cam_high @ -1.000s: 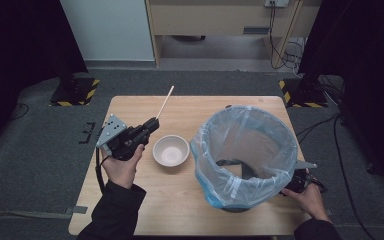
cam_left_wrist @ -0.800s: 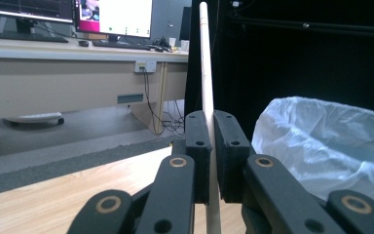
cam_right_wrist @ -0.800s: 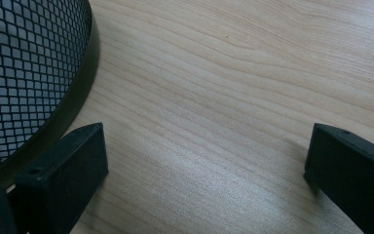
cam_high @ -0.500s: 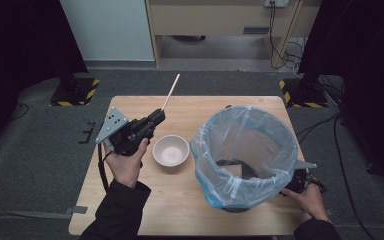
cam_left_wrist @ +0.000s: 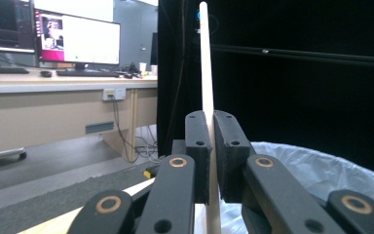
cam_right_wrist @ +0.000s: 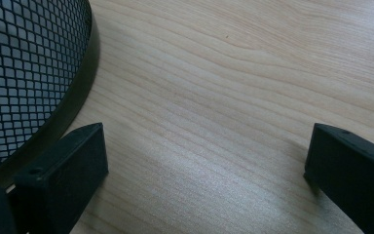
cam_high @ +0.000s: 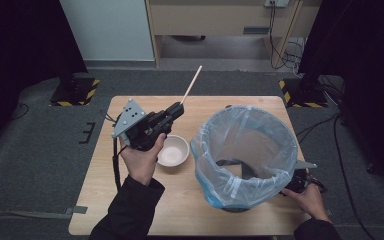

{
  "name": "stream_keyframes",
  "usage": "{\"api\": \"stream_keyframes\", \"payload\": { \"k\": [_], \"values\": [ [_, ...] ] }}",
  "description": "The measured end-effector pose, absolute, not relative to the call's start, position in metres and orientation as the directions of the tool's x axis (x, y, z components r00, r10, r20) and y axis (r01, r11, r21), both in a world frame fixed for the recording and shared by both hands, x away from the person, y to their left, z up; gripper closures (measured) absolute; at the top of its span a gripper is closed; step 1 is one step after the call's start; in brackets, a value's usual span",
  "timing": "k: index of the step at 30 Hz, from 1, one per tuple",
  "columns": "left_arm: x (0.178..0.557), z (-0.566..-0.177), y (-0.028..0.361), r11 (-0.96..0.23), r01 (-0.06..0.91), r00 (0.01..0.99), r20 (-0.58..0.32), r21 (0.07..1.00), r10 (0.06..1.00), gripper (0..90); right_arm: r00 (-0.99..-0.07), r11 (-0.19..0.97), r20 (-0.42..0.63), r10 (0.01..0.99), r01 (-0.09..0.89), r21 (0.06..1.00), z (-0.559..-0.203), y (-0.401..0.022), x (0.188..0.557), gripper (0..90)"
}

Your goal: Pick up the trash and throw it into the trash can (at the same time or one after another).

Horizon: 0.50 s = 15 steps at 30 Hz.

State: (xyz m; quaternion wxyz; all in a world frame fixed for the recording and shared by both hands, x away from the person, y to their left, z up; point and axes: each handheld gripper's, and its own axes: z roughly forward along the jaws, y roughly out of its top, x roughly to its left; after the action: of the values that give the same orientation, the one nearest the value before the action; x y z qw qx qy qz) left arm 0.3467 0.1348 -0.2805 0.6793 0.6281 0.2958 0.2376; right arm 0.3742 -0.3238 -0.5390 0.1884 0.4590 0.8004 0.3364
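My left gripper [cam_high: 176,109] is shut on a thin pale wooden stick [cam_high: 191,85] that points up and away over the table's far edge. In the left gripper view the stick [cam_left_wrist: 205,63] rises between the two pressed pads [cam_left_wrist: 196,141]. A white bowl [cam_high: 173,150] sits on the wooden table [cam_high: 180,210] just below that hand. A mesh bin lined with a clear blue bag [cam_high: 245,150] stands at the right. My right gripper [cam_right_wrist: 204,161] rests low beside the bin's black mesh wall [cam_right_wrist: 24,73], jaws wide apart over bare wood; a hand holds it [cam_high: 300,186].
Past the table's far edge lie grey floor, a wooden desk and cables. Black stands with yellow-striped feet [cam_high: 75,90] flank the far corners. The left gripper view shows monitors on a desk [cam_left_wrist: 53,44] and a dark curtain.
My left hand has lifted and moved toward the right and far side, carrying the stick higher above the table. The right hand and the bin have stayed put.
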Motion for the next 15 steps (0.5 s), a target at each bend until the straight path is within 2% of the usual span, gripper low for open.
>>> {"api": "stream_keyframes", "payload": {
  "k": [15],
  "values": [
    [0.345,-0.267,0.092,0.084,0.031,0.771,-0.078,0.996,0.632,85.3,-0.508,0.352,0.007,0.862,0.608,0.711,-0.539,-0.324,0.374,2.1]
  ]
}}
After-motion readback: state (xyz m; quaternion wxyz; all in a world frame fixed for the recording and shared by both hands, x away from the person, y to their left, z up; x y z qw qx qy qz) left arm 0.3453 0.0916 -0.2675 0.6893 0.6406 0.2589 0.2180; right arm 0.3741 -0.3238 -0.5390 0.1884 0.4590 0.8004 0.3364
